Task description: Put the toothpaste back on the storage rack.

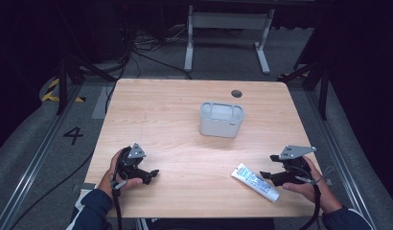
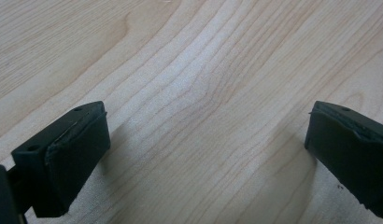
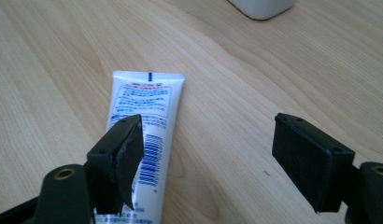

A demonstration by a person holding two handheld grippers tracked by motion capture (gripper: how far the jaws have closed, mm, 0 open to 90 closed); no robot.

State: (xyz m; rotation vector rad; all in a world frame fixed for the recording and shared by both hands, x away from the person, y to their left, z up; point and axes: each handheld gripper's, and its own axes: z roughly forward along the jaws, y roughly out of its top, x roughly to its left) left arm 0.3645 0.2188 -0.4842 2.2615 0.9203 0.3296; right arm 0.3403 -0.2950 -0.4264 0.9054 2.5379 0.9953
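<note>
A white toothpaste tube [image 1: 255, 182] with blue print lies flat near the table's front right edge. My right gripper [image 1: 269, 166] hovers just right of it, held by a hand. In the right gripper view its jaws stand apart, the right gripper [image 3: 208, 158] over bare wood, and the tube [image 3: 143, 102] passes under the left jaw, not between the pads. My left gripper [image 1: 151, 175] rests low at the front left in the other hand. Looking along the left gripper [image 2: 206, 144], I find the jaws wide apart with wood grain between them.
A white-grey open container [image 1: 221, 120] with rounded corners stands at the table's middle back; its base [image 3: 262, 7] peeks in at the top of the right gripper view. A dark round hole [image 1: 236, 93] sits near the far edge. The wooden tabletop [image 1: 175, 139] stretches between the hands.
</note>
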